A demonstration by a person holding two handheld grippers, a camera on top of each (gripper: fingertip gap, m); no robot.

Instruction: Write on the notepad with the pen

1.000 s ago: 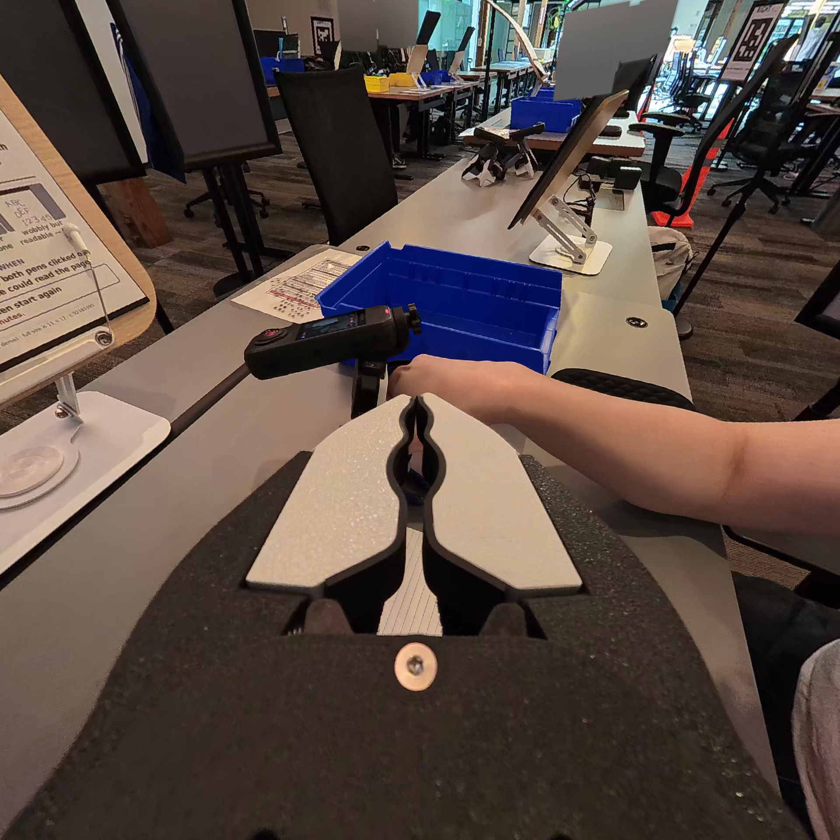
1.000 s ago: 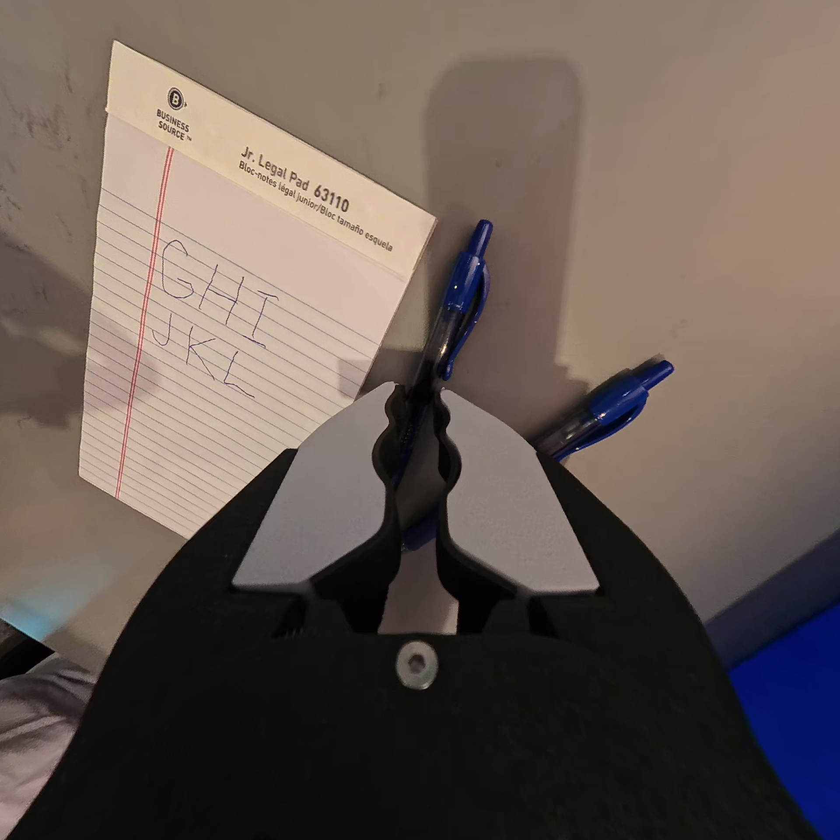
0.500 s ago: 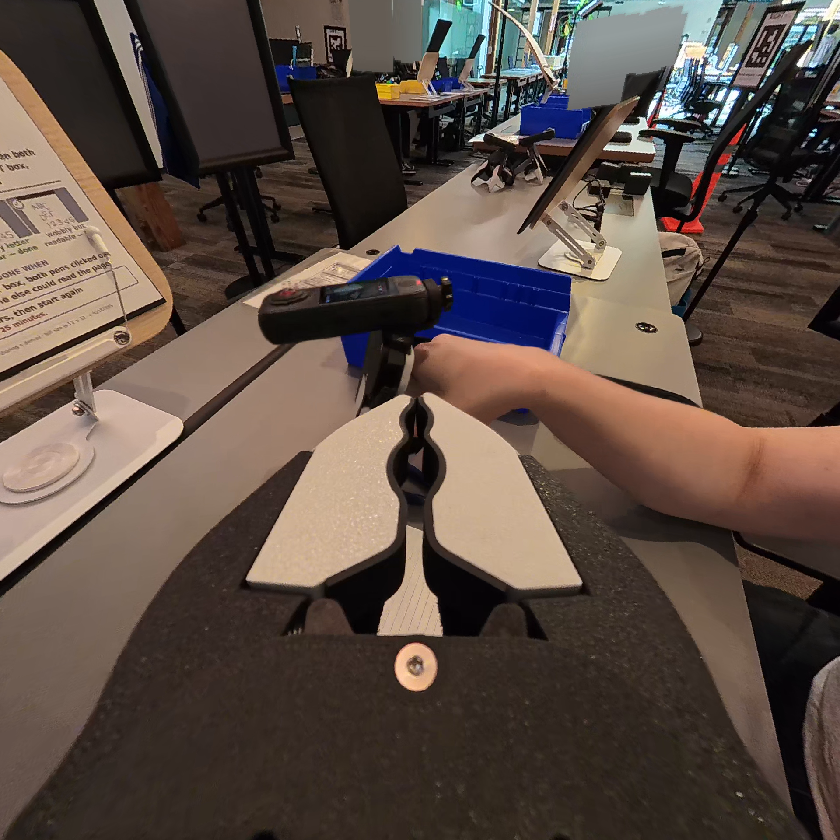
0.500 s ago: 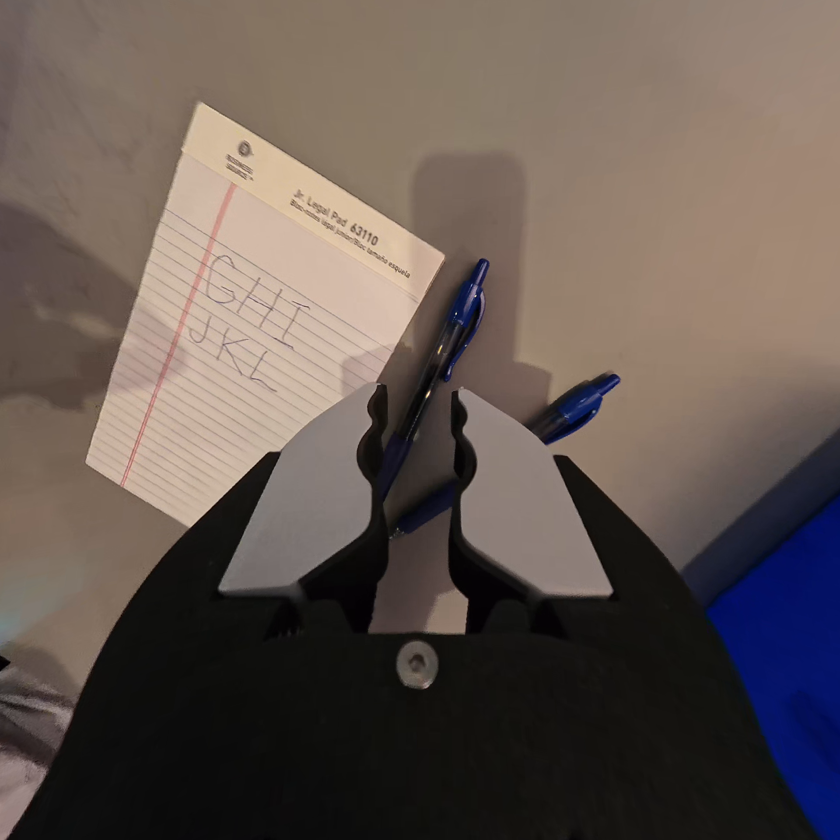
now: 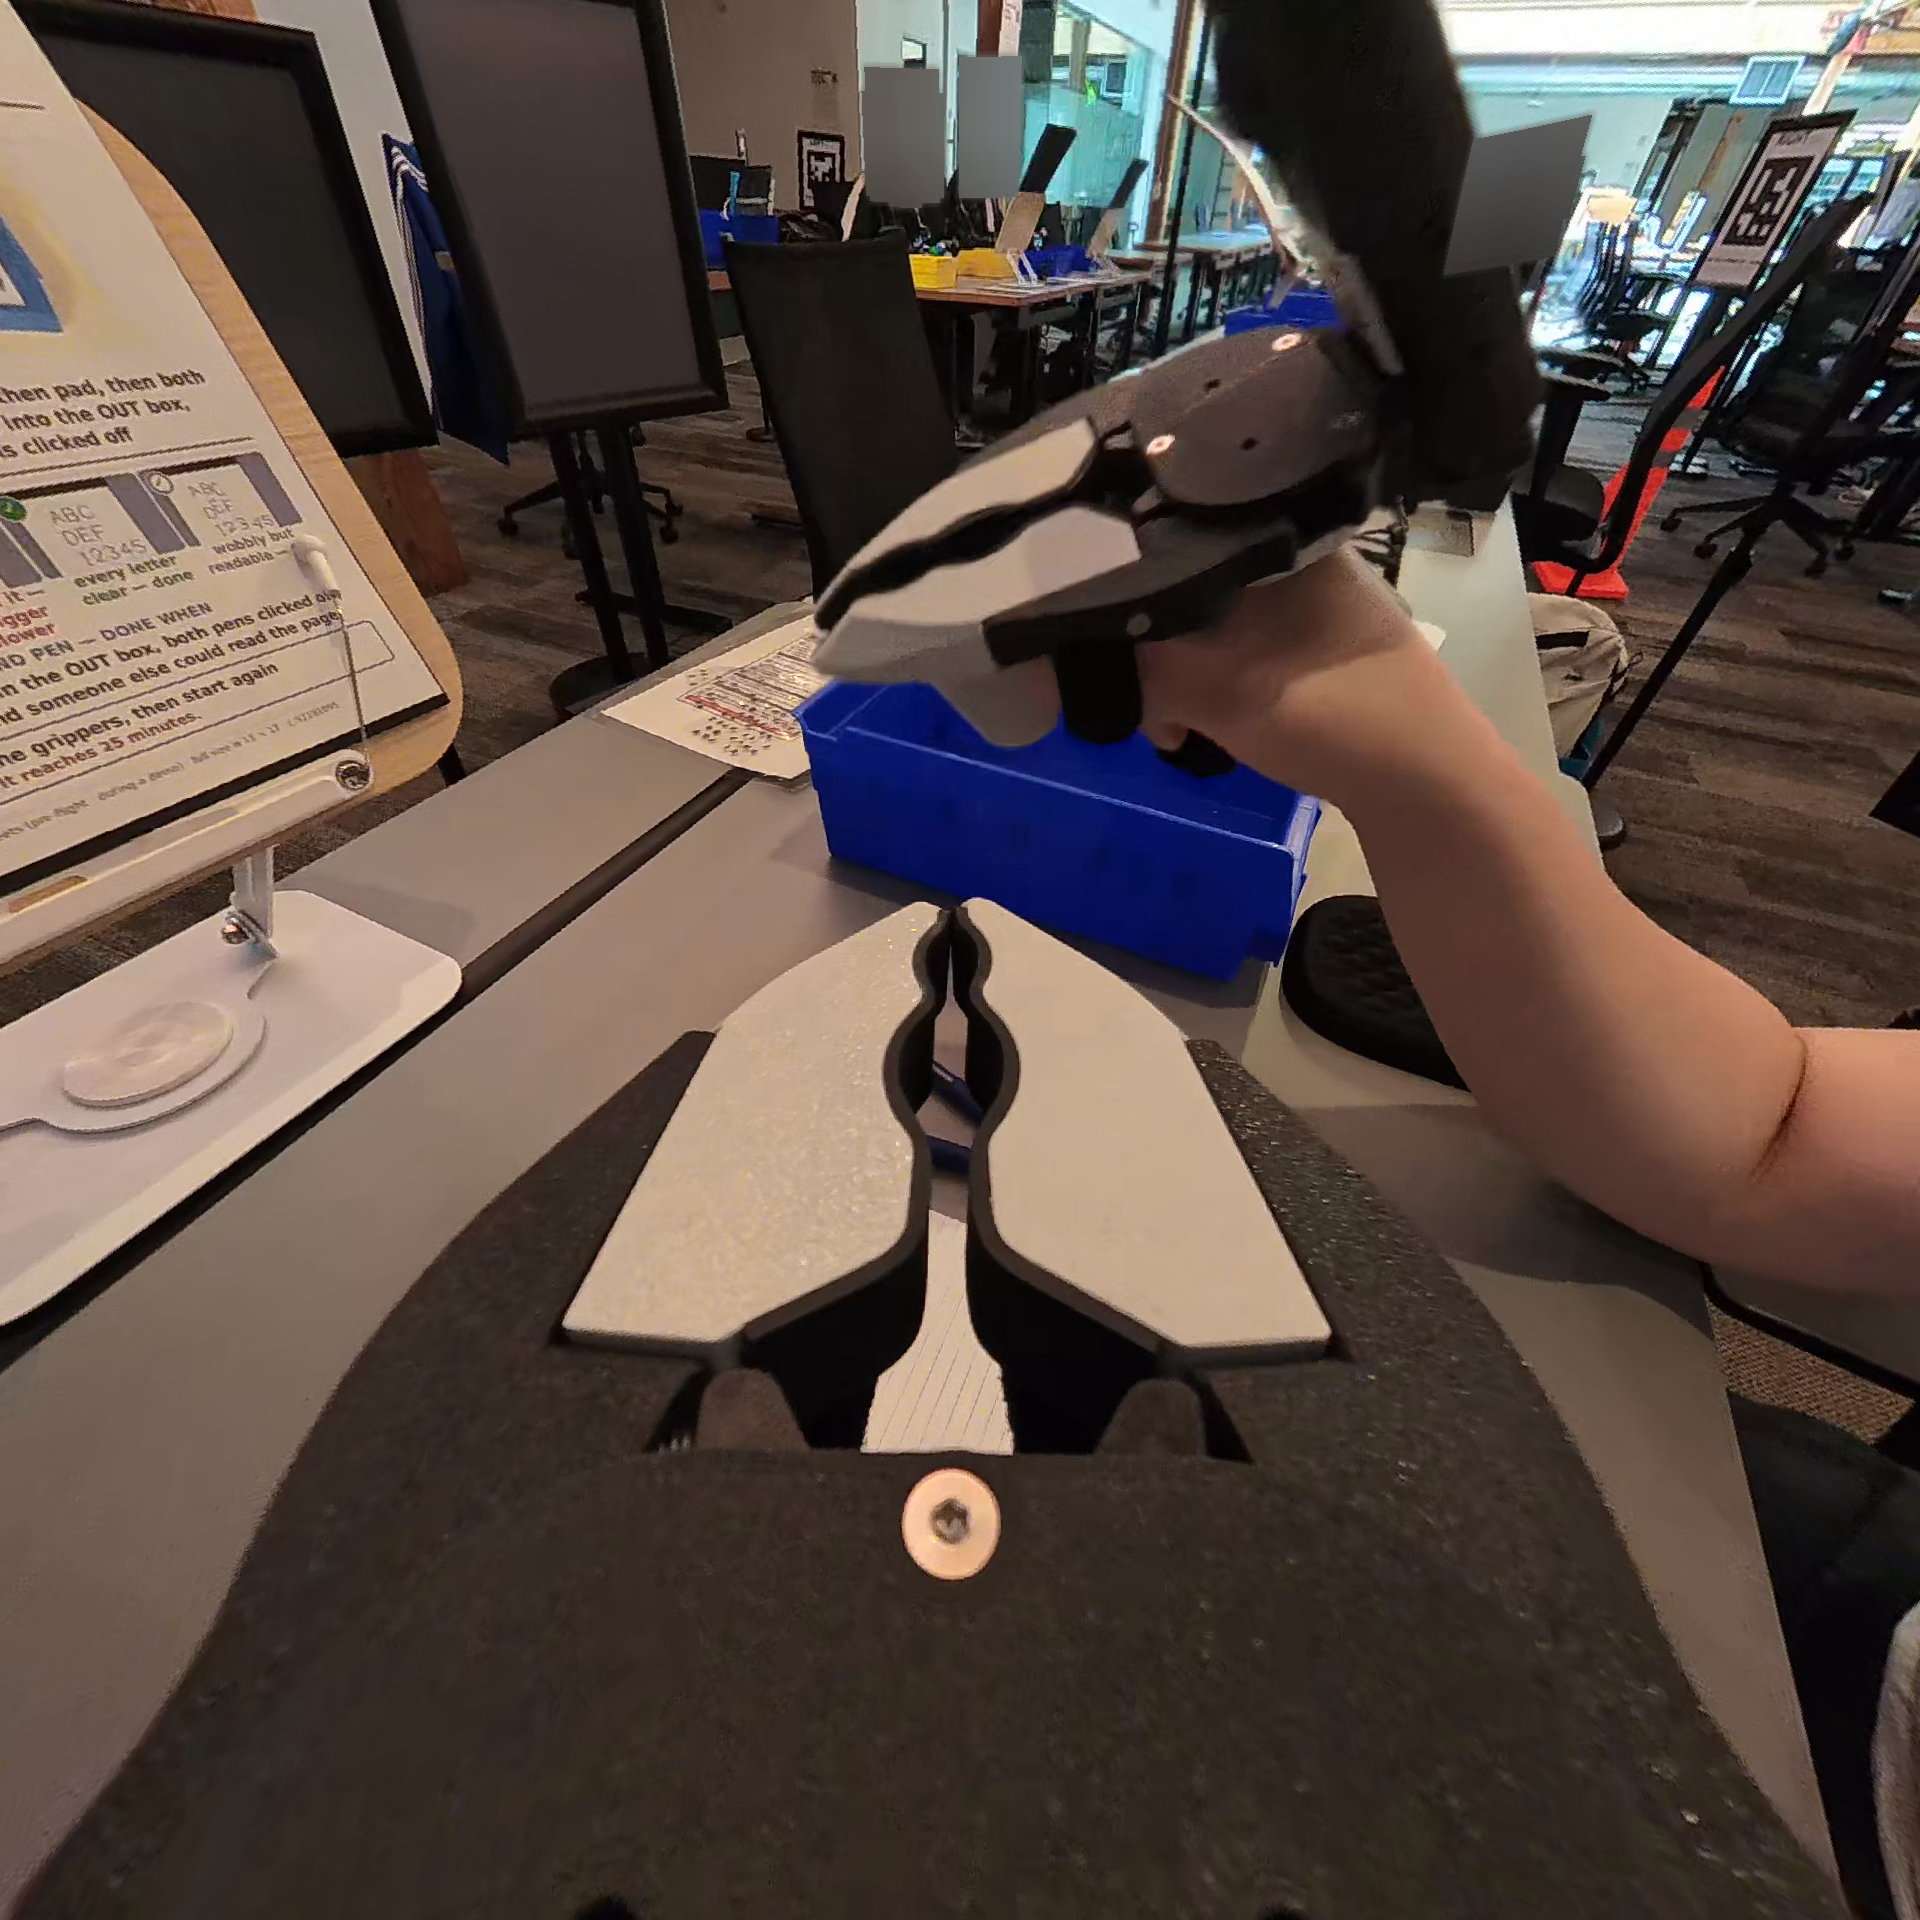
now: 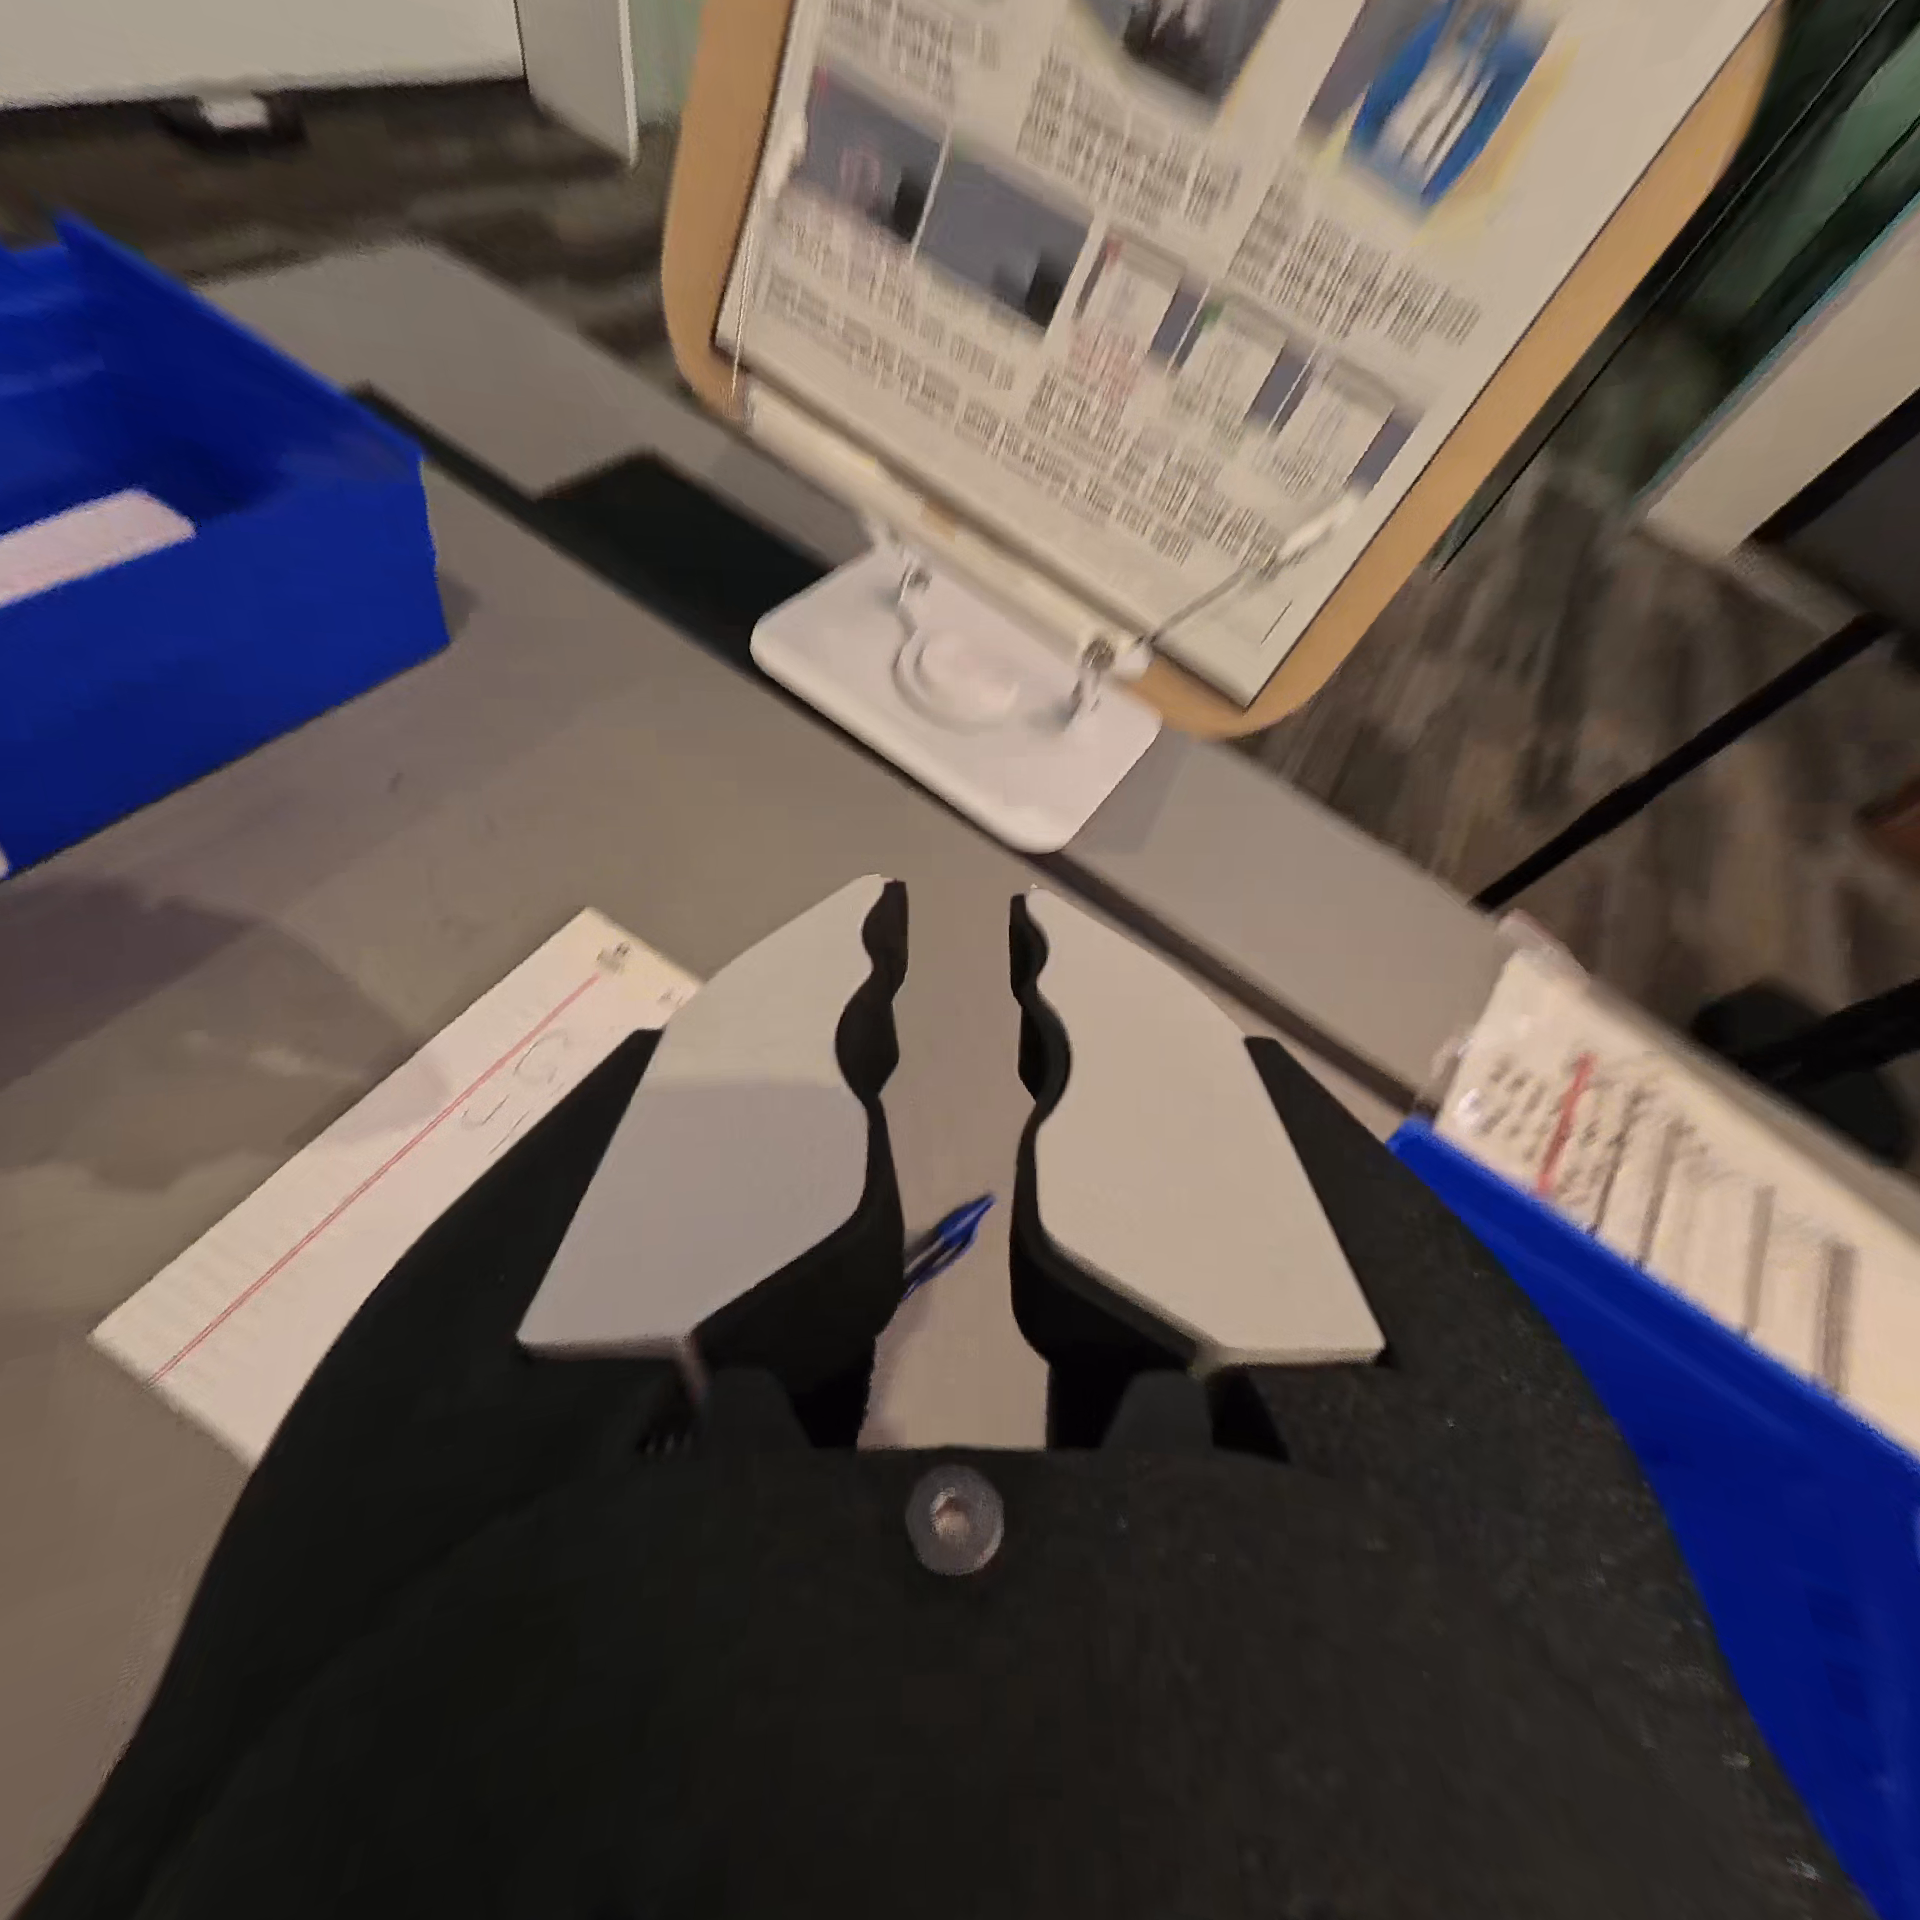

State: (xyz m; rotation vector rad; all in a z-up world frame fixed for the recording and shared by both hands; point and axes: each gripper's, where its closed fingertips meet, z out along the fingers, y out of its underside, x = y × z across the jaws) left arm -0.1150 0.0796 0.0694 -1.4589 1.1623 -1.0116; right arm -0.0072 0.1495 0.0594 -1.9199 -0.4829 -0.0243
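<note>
Plenty of writing around, but I won't quote any of it. The biggest piece is the instruction sheet (image 5: 156,582), printed with small pictures. It sits on a wood-backed board on a white stand (image 5: 343,977) at the left edge of the counter (image 5: 312,1299) and is blurred in the right wrist view. A printed sheet (image 5: 748,691) lies at the counter's far edge, just beside the blue bin (image 5: 1039,831). The notepad (image 6: 416,1143) has a few handwritten marks by its red margin line, mostly hidden. Two black-and-white square marker signs are further back, one (image 5: 1771,197) top right and one (image 5: 821,166) far behind.
</note>
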